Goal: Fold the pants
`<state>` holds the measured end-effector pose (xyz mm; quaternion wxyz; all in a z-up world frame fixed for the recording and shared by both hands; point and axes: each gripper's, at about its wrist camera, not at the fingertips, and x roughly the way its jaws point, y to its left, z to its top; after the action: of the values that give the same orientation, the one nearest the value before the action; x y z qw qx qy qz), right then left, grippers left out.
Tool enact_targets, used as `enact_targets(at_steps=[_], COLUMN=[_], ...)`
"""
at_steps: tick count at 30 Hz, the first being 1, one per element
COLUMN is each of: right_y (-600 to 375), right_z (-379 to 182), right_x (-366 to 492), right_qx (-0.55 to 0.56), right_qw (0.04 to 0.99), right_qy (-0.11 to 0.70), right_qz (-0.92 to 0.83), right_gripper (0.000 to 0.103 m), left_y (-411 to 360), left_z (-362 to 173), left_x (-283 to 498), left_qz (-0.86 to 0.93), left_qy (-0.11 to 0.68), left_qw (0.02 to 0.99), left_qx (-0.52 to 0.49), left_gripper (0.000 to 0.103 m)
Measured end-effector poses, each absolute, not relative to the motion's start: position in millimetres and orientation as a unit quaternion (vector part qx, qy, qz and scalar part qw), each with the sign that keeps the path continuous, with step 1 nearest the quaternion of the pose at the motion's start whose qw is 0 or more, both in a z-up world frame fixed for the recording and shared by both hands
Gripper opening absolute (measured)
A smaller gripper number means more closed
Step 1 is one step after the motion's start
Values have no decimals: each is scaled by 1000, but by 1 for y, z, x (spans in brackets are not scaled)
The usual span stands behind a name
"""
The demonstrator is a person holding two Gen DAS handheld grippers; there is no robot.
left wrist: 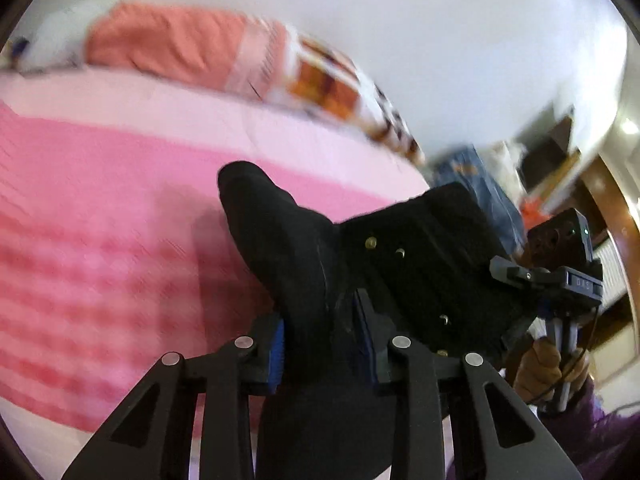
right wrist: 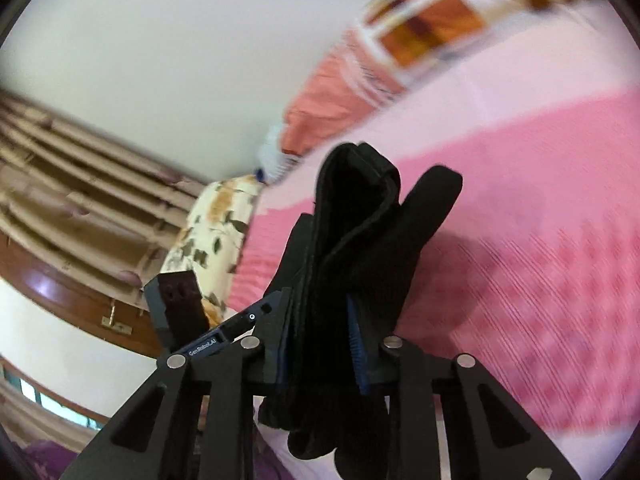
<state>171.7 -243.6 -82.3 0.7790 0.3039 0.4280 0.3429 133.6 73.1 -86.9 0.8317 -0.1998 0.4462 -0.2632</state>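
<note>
The black pants (left wrist: 312, 256) hang in the air above a pink bed. My left gripper (left wrist: 324, 344) is shut on a bunched part of them, near the waistband with small brass rivets (left wrist: 371, 243). In the right wrist view my right gripper (right wrist: 320, 344) is shut on a thick folded bunch of the same pants (right wrist: 360, 216), which stands up past the fingers and droops below them. The right gripper also shows in the left wrist view (left wrist: 560, 276) at the far right, and the left gripper shows in the right wrist view (right wrist: 180, 312) at the left.
The pink bedspread (left wrist: 100, 240) lies under both grippers, also in the right wrist view (right wrist: 540, 260). A salmon pillow (left wrist: 168, 40) and a patterned orange cloth (left wrist: 328, 76) lie at the bed's far side. A floral pillow (right wrist: 216, 232) and a wooden curtained window (right wrist: 80, 216) are to the left.
</note>
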Motion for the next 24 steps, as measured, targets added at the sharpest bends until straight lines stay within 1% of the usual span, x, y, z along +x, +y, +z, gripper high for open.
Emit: enact_targets(at_steps=[3, 5, 6, 7, 9, 12, 13, 14, 15, 16, 17, 18, 19, 21, 22, 23, 24], right_y=[-206, -182, -168, -158, -137, -123, -120, -115, -110, -106, -102, -99, -97, -92, -90, -90, -90], right_z=[-76, -80, -90, -99, -113, -125, -122, -118, -111, -104, -98, -93, -89, -79, -74, -71, -66], right_x=[213, 237, 254, 265, 276, 265, 259, 250, 238, 228, 218, 210, 202, 184, 176, 173, 166], right_qx=[297, 269, 277, 278, 229, 221, 208, 190, 173, 159, 147, 138, 130, 115, 110, 110, 111], right_qw=[781, 798, 795, 793, 811, 803, 810, 819, 828, 836, 842, 848, 854, 865, 869, 870, 871], right_qy=[413, 405, 400, 404, 429, 447, 444, 436, 427, 419, 411, 403, 395, 381, 376, 373, 369], right_qz=[362, 357, 362, 362, 325, 325, 322, 320, 320, 318, 316, 314, 311, 305, 302, 302, 305], right_gripper=[20, 17, 17, 17, 17, 17, 17, 17, 21, 35, 41, 50, 53, 59, 59, 60, 62], left_y=[124, 157, 167, 180, 204, 223, 228, 230, 230, 228, 226, 223, 219, 210, 205, 202, 199], left_z=[-66, -64, -67, -75, -103, -127, -128, -126, -122, -115, -104, -96, -84, -58, -40, -28, -16], left_x=[156, 169, 175, 185, 198, 195, 186, 182, 177, 172, 163, 157, 145, 129, 119, 111, 104], left_qz=[-201, -160, -144, -118, -53, 10, 25, 34, 51, 74, 95, 102, 105, 93, 78, 75, 75], left_qy=[416, 405, 406, 412, 431, 438, 427, 418, 410, 405, 393, 379, 358, 322, 299, 282, 263], left_qw=[866, 882, 886, 890, 894, 896, 901, 905, 909, 910, 913, 919, 927, 941, 949, 954, 959], left_qx=[-192, -180, -169, -154, -111, -76, -73, -70, -64, -56, -47, -43, -40, -51, -64, -71, -77], left_gripper=[31, 31, 31, 31, 33, 36, 40, 52, 61, 79, 82, 82, 84, 95, 102, 102, 102])
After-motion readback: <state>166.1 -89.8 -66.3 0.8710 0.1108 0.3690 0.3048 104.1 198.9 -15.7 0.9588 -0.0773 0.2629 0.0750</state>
